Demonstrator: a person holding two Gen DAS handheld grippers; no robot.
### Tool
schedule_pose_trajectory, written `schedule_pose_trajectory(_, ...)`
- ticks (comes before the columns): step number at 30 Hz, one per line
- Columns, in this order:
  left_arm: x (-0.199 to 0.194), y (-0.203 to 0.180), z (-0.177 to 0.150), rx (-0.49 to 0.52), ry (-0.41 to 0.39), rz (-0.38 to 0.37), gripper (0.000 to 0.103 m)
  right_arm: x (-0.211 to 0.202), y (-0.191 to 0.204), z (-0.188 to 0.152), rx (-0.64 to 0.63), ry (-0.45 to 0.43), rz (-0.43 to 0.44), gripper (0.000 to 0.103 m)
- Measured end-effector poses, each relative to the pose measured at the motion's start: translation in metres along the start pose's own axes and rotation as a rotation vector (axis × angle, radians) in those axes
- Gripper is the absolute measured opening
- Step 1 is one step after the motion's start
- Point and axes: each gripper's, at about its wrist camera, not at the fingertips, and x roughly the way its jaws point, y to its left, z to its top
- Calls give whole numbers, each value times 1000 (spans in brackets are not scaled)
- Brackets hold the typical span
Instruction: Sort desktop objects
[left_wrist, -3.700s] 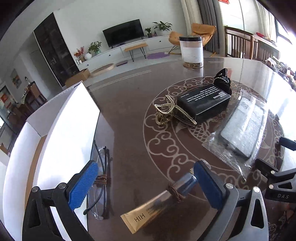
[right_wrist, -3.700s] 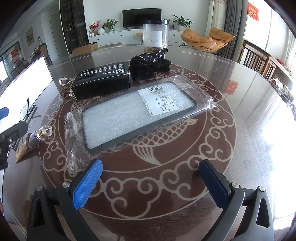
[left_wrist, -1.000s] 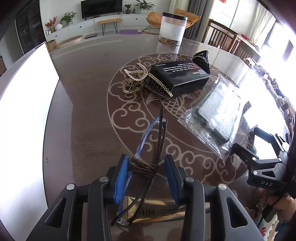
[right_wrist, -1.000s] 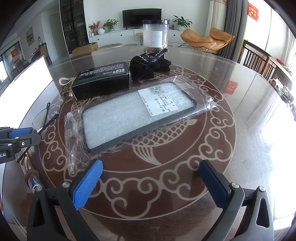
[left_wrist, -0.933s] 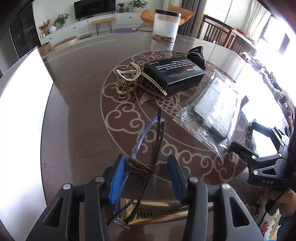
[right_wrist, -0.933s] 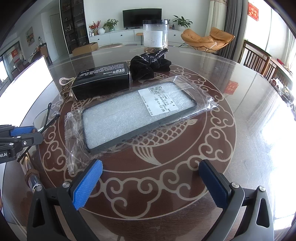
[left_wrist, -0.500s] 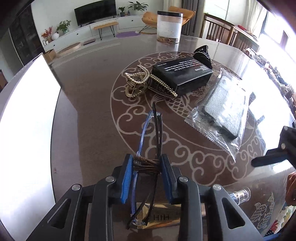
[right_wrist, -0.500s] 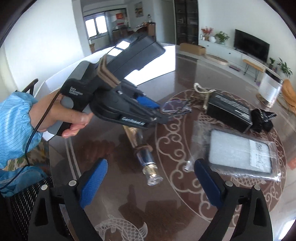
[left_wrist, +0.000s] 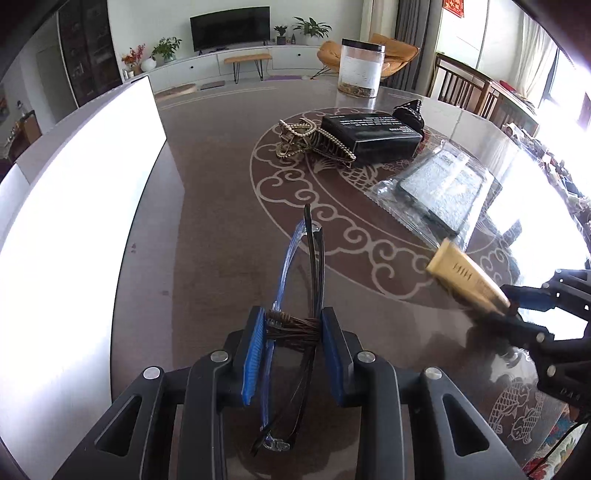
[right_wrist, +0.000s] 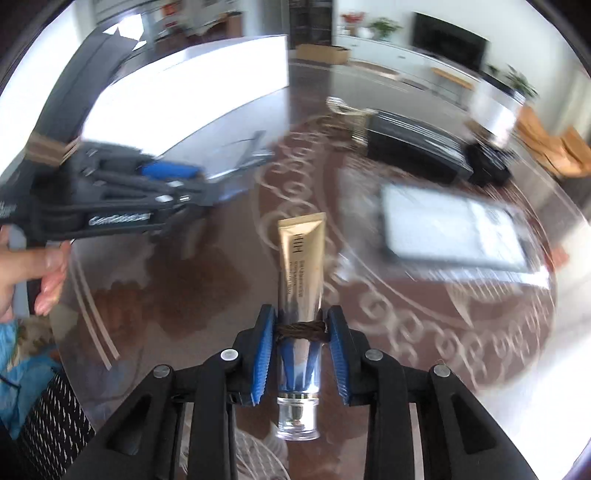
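Both claws are holding something.
The left claw (left_wrist: 292, 338) is clamped on the folded glasses (left_wrist: 300, 280) above the surface (left_wrist: 214, 206); the right claw (right_wrist: 301, 356) is clamped on the gold tube (right_wrist: 300, 273). Keep both squeezed and carry them slowly to their spots.

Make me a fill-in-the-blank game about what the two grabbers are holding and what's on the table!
1. The left gripper is shut on folded ____.
2. The right gripper is shut on a tube coloured ____.
3. The pearl clip lies right beside a box coloured ____.
4. The jar has a lid coloured ____.

Missing words: glasses; gold; black; black
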Motion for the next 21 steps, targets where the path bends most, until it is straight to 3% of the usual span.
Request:
schedule_pose_trajectory(1, -3, -8, -6, 0, -17, 9, 32, -8, -11, -13, 43, -19, -35, 30)
schedule_pose_trajectory(2, -4, -14, -11, -1, -33, 23, 41, -16, -19, -24, 64, -40, -62, 30)
schedule_pose_trajectory(4, -4, -23, -16, -5, -41, 17, 72, -25, -32, -41, 101, -81, -84, 33)
schedule_pose_trajectory(5, 0, -27, -17, 3, -28, 24, 97, -24, -40, -45, 119, -75, -72, 39)
schedule_pose_trajectory(6, 0, -29, -16, 14, -24, 41, 101, -27, -44, -47, 119, -95, -64, 58)
schedule_pose_trajectory(7, 1, -30, -16, 21, -23, 39, 101, -26, -47, -50, 117, -96, -85, 86)
schedule_pose_trajectory(9, 4, -24, -16, 3, -9, 2, 103, -23, -50, -54, 126, -93, -105, 98)
schedule_pose_trajectory(21, 3, -26, -17, 6, -13, 9, 103, -11, -53, -49, 131, -76, -132, 103)
